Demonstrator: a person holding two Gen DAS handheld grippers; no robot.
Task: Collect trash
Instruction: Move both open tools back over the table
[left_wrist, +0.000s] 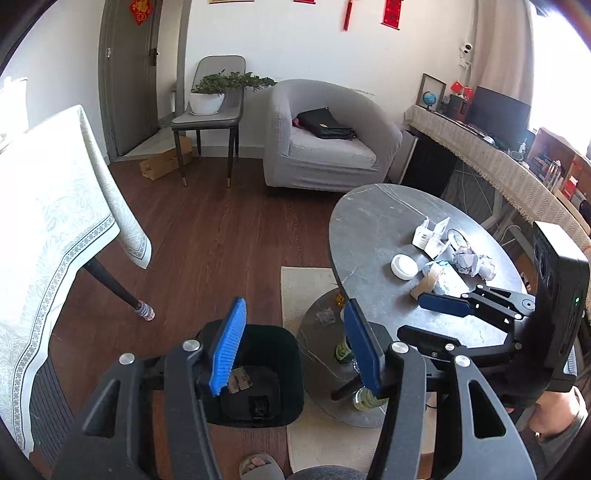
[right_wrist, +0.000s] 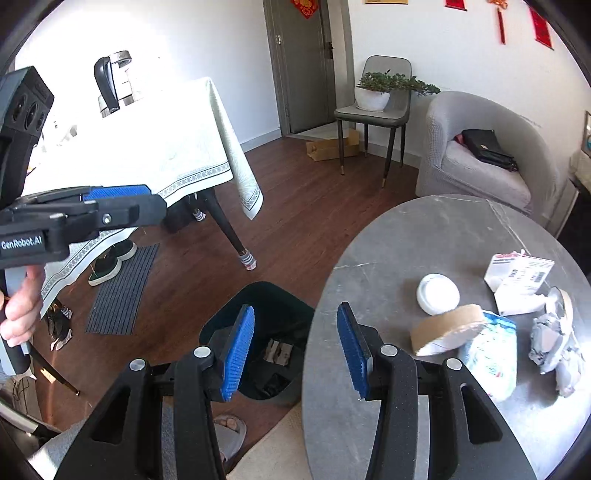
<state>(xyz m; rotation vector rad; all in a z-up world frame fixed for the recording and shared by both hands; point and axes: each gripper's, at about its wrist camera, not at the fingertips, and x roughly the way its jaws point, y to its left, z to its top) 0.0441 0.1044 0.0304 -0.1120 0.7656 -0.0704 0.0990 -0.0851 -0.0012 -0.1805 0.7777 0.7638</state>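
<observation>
A black trash bin (left_wrist: 258, 373) stands on the floor left of the grey oval table (left_wrist: 376, 225); it also shows in the right wrist view (right_wrist: 266, 332), with some cardboard scraps inside. On the table lie a white round lid (right_wrist: 438, 294), a cardboard tape roll (right_wrist: 448, 326), a plastic wrapper (right_wrist: 491, 354), crumpled paper (right_wrist: 554, 347) and small white boxes (right_wrist: 517, 280). My left gripper (left_wrist: 295, 347) is open and empty above the bin. My right gripper (right_wrist: 295, 347) is open and empty over the table's left edge, near the tape roll; it shows from the side in the left wrist view (left_wrist: 439, 314).
A dining table with a white cloth (left_wrist: 55, 206) stands at the left. A grey armchair (left_wrist: 325, 140) and a chair with a potted plant (left_wrist: 210, 107) stand at the back. Bottles (left_wrist: 345, 350) sit on the table's lower shelf. A slippered foot (left_wrist: 258, 463) is near the bin.
</observation>
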